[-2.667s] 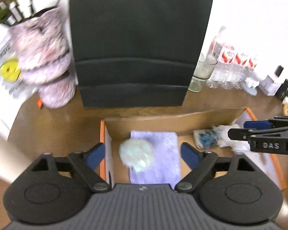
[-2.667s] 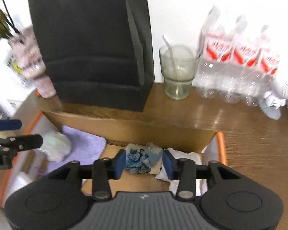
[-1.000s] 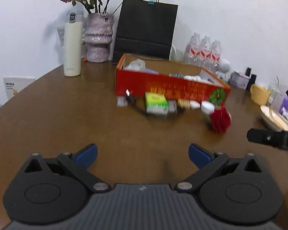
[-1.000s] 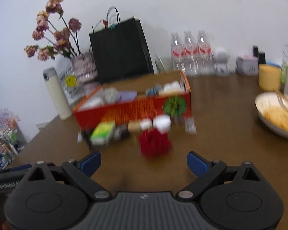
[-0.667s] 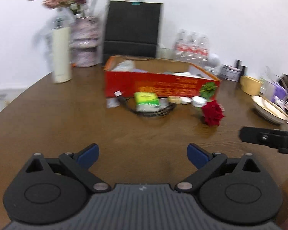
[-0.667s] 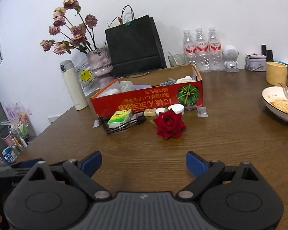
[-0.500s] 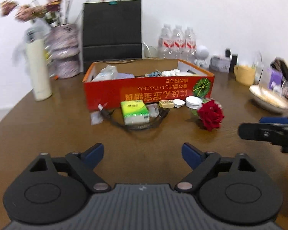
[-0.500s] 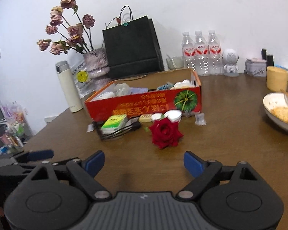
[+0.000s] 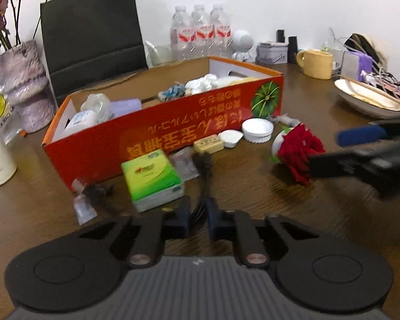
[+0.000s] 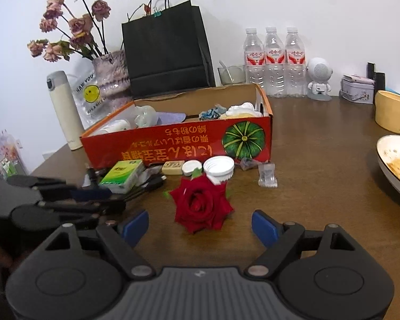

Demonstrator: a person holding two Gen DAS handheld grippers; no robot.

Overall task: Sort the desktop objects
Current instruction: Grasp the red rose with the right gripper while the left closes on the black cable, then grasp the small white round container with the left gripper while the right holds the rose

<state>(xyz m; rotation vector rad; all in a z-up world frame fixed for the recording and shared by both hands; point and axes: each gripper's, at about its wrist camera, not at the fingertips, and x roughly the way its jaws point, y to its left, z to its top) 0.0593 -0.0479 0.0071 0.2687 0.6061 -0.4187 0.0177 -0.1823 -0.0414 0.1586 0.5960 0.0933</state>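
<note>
Two grippers close in on loose items lying in front of the sorting box

The long red cardboard box (image 9: 173, 136) sits open-topped on the brown wooden table (image 10: 320, 186), already holding several bits, so it reads as the drop-off bin. The right gripper (image 10: 200, 225) stands spread, jaws just narrowing a little, framing the red fabric rose (image 10: 201, 205) without touching it. The left gripper (image 9: 197, 213) has just snapped together on the black coiled cable (image 9: 204, 176) beside the green tissue pack (image 9: 152, 178), apparently to lift it.
</note>
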